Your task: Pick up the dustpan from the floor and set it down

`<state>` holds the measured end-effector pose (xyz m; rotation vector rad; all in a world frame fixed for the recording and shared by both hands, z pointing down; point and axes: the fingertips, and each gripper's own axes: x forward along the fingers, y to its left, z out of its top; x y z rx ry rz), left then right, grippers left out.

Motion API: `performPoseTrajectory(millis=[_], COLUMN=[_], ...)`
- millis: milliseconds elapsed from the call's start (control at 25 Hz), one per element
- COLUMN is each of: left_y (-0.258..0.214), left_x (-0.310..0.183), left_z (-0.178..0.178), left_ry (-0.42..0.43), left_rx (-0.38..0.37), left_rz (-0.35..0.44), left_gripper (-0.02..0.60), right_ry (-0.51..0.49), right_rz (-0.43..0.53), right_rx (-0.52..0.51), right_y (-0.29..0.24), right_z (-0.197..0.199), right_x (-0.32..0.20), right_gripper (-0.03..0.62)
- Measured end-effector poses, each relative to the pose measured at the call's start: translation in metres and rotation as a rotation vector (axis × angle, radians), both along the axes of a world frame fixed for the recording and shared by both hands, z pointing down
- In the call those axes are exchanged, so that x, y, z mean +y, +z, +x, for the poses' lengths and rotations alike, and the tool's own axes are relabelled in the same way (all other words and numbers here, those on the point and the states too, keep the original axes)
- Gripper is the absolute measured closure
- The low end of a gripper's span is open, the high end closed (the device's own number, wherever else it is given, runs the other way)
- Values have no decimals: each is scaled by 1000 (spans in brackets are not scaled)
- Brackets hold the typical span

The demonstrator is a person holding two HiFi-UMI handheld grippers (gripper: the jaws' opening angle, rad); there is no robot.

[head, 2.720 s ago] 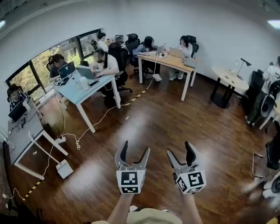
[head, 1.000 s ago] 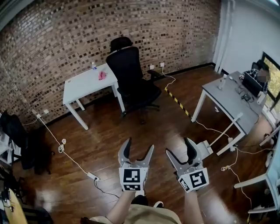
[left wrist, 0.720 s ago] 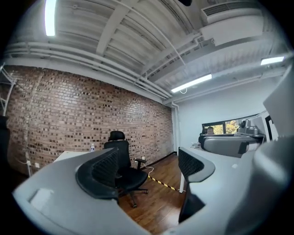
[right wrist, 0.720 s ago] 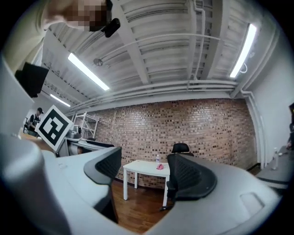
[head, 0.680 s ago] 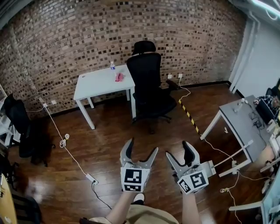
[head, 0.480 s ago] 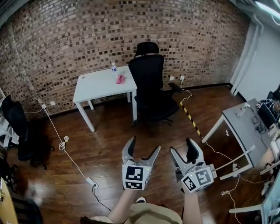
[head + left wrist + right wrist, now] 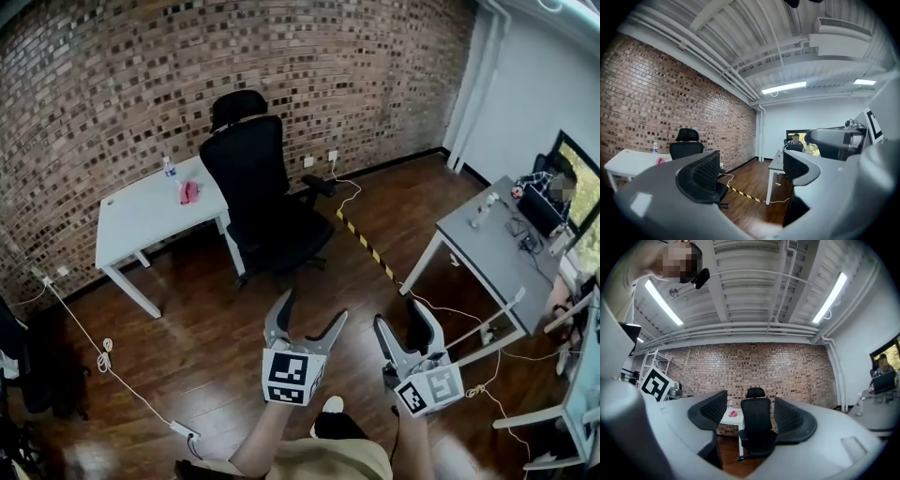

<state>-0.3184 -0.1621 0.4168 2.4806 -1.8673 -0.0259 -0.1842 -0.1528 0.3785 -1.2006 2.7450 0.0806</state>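
Observation:
No dustpan shows in any view. In the head view both grippers are held out level over the dark wooden floor, side by side. My left gripper (image 7: 311, 311) is open; its jaws have just been opening and nothing is between them. My right gripper (image 7: 401, 317) is also open with nothing between its jaws, which have just been closing a little. Through the jaws of the left gripper (image 7: 750, 171), its own view shows floor and a grey desk. Between the jaws of the right gripper (image 7: 751, 414), its view shows the black chair.
A black office chair (image 7: 258, 187) stands by a white desk (image 7: 150, 220) that carries a bottle and a pink thing, against the brick wall. A grey desk (image 7: 497, 253) is at the right, with a person (image 7: 553, 187) beyond. Striped tape (image 7: 361, 239) and a power strip (image 7: 183, 431) lie on the floor.
The view has swung from desks with people to the brick wall, then a little right: chair and white desk slid left. The left jaws stand wider, the right jaws narrower.

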Motion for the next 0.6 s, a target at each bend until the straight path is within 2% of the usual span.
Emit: performPoseTrajectory(millis=[160, 320, 600], left_y=[-1, -10, 11], left_x=[-68, -128, -206], left_z=[57, 119, 205], left_ry=[118, 198, 394], left_rx=[-27, -49, -80], left_rz=[3, 36, -31], left_gripper=[153, 158, 161], right_ry=[119, 240, 410], right_rz=[77, 84, -29], right_rx=[18, -14, -41], right_y=[-13, -15, 13], right_z=[45, 106, 185], right_x=[-56, -108, -173], right_gripper=[281, 276, 276])
